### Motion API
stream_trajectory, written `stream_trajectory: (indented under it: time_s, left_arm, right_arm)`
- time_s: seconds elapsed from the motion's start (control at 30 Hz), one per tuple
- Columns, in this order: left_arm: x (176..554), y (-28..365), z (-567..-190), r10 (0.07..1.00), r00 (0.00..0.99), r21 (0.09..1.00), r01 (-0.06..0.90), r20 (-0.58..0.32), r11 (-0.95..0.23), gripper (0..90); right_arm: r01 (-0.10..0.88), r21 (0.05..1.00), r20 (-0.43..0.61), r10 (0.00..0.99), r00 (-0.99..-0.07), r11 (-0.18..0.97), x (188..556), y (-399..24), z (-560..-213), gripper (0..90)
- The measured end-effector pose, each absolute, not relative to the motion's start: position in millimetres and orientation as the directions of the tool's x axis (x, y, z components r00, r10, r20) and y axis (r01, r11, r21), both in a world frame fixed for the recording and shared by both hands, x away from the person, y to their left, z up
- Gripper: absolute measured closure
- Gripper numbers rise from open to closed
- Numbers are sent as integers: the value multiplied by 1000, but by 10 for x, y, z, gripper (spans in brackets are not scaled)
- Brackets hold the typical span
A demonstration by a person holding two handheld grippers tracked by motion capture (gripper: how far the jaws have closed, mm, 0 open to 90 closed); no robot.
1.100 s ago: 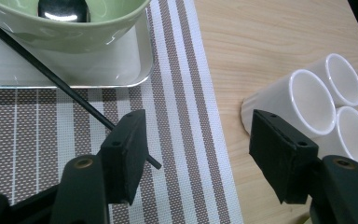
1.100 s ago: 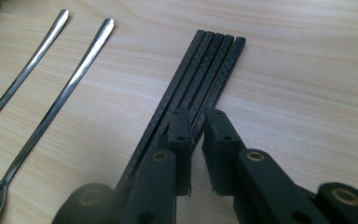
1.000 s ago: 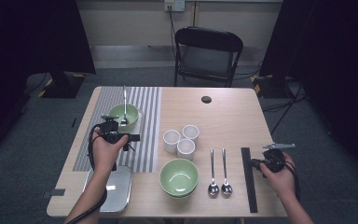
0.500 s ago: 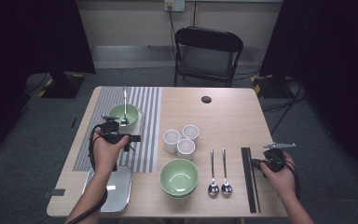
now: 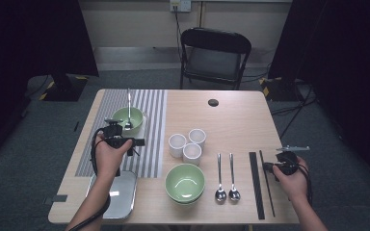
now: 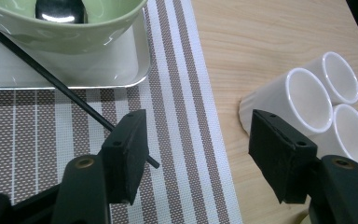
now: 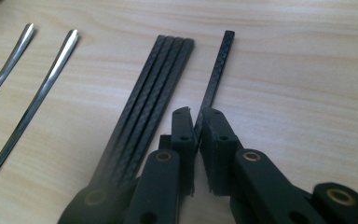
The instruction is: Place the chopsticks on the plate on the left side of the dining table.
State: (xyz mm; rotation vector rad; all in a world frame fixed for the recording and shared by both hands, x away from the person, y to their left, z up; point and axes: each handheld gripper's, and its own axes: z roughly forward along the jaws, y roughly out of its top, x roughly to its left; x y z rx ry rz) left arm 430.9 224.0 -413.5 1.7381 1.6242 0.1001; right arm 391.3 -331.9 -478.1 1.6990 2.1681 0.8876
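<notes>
My right gripper (image 5: 271, 166) (image 7: 196, 122) is shut on a single black chopstick (image 7: 216, 70) (image 5: 268, 185) that lies on the wooden table at the right. A bundle of several black chopsticks (image 7: 161, 79) (image 5: 255, 185) lies just left of it. My left gripper (image 5: 125, 137) (image 6: 198, 144) hangs open over the striped placemat (image 6: 186, 121) (image 5: 151, 125), with nothing pressed between its pads. Another thin black chopstick (image 6: 51, 79) slants from the tray down past its left jaw, its tip on the mat.
A green bowl (image 5: 127, 120) with a spoon in it sits on a tray (image 6: 74, 65) at the back left. Three white cups (image 5: 188, 144) (image 6: 317, 102), a second green bowl (image 5: 185, 183), two spoons (image 5: 225, 175) and a silver tray (image 5: 120, 195) lie mid-table and in front. A chair (image 5: 214, 53) stands behind.
</notes>
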Motion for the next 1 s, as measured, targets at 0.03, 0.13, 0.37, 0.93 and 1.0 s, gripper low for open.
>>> stream_trajectory:
  time_s: [0.03, 0.13, 0.37, 0.93, 1.0]
  left_arm:
    - [4308, 2242, -4127, 886, 196, 550, 832, -420, 76, 379]
    - [4307, 2259, -4112, 886, 206, 554, 830, -415, 67, 379]
    - [4317, 2265, -4115, 890, 195, 554, 829, -413, 75, 379]
    - [4207, 2288, -4060, 883, 206, 572, 816, -422, 83, 380]
    - [4199, 2286, -4060, 884, 209, 571, 817, -419, 78, 380]
  right_arm:
    - [788, 601, 172, 943, -286, 130, 3937, -3339, -4788, 842]
    - [788, 606, 178, 946, -270, 111, 4007, -3393, -4799, 846]
    - [781, 616, 156, 956, -248, 102, 4197, -3459, -4805, 849]
    - [790, 578, 81, 949, -304, 203, 3927, -3411, -4753, 781]
    - [790, 580, 80, 951, -298, 198, 3928, -3418, -4757, 802]
